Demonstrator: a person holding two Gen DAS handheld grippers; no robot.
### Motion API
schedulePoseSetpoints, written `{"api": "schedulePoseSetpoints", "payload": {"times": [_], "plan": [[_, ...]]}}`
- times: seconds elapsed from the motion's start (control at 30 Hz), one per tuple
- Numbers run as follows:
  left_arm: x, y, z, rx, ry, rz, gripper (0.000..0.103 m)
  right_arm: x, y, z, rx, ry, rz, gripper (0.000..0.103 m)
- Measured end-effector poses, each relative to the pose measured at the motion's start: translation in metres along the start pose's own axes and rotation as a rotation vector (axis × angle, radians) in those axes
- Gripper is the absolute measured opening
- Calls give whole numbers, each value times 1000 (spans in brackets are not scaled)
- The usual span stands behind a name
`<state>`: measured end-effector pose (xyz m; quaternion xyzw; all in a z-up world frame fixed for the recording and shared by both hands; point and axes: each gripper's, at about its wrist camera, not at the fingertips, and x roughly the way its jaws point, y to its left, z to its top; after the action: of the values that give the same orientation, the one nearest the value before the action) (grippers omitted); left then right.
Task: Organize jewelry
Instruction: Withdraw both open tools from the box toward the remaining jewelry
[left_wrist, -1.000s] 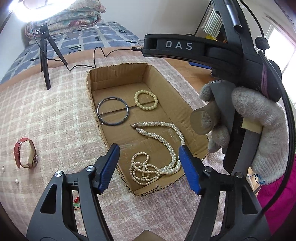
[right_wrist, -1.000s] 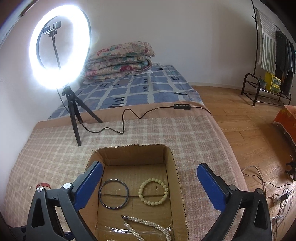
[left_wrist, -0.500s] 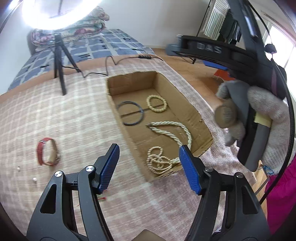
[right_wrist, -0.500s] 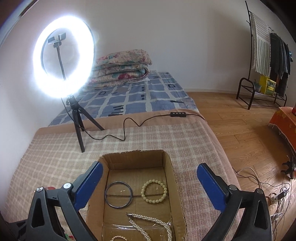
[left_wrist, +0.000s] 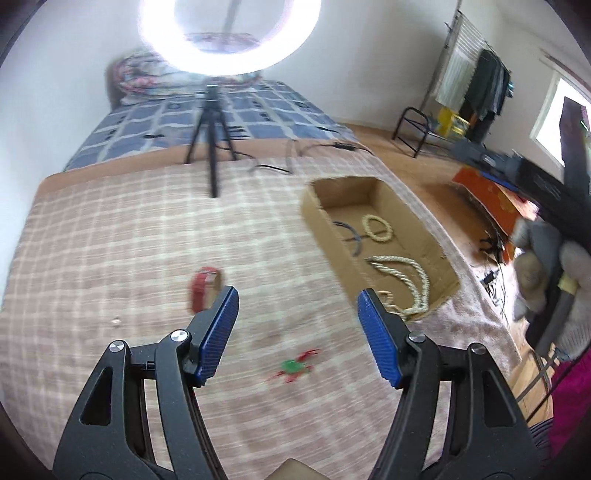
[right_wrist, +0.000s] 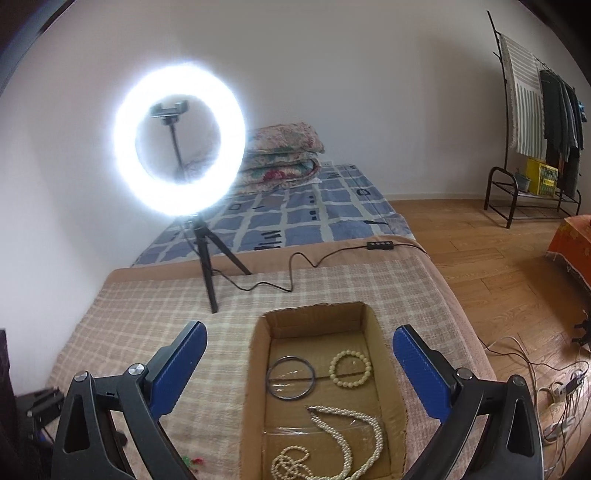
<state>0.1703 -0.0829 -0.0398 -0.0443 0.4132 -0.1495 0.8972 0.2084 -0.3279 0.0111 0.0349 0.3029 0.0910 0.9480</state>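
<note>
Left wrist view: my left gripper (left_wrist: 297, 314) hangs spread and empty, angled down over the checked blanket, red watch (left_wrist: 203, 291) just beyond its left pad. It looks light and floppy; I'd pinch the strap's edge. Right gripper (right_wrist: 299, 354) hovers released above the cardboard box (right_wrist: 258, 369).

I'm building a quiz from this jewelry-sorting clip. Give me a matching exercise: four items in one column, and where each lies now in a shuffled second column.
Items:
1. red watch
2. dark bangle
3. pearl necklace
4. green and red trinket

Places:
A. in the cardboard box, beside the bead bracelet
B. on the blanket, near the left gripper's left fingertip
C. on the blanket, below the left gripper's open gap
D. in the box's near end

Pairs: 1-B, 2-A, 3-D, 4-C
</note>
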Motion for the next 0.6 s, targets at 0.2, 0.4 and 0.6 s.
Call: {"api": "schedulePoseSetpoints", "payload": {"times": [0.2,0.4,0.6], "plan": [[-25,60,0,-104,-30,52,69,-24,37,-15,-66,-6,90,97],[-48,107,-5,-157,-68,101,69,-30,74,-50,-156,62,213,87],[-51,145,-15,-201,-57,127,69,-24,110,-91,-317,159,296,73]]}}
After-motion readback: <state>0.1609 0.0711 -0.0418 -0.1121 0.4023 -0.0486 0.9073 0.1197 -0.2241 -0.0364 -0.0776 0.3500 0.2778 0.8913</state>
